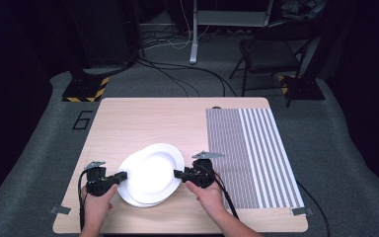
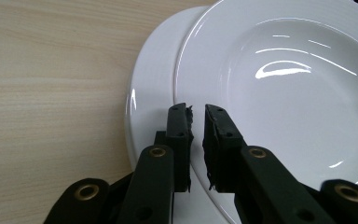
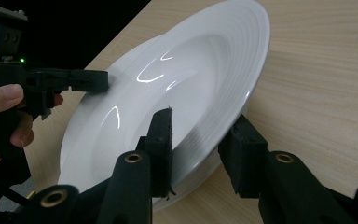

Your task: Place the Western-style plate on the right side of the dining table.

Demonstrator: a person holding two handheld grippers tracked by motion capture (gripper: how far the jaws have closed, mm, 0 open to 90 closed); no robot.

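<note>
Two white plates lie stacked and offset on the wooden table (image 1: 143, 118). The upper plate (image 1: 155, 170) (image 2: 284, 93) (image 3: 168, 93) covers most of the lower plate (image 1: 128, 193) (image 2: 151, 93). My left gripper (image 1: 124, 175) (image 2: 199, 126) is at the stack's left side, shut on the upper plate's rim, which runs between its jaws. From the opposite side, my right gripper (image 1: 177, 174) (image 3: 204, 120) is shut on the stack's edge, one jaw on the upper plate's face and the other below the rim. I cannot tell whether it grips one rim or both. The right gripper view also shows the left gripper (image 3: 93, 80) at the far rim.
A grey striped mat (image 1: 251, 153) covers the right part of the table. Behind the table a folding chair (image 1: 271, 49) and cables (image 1: 177, 74) stand on the grey floor. The near table edge runs just below the hands.
</note>
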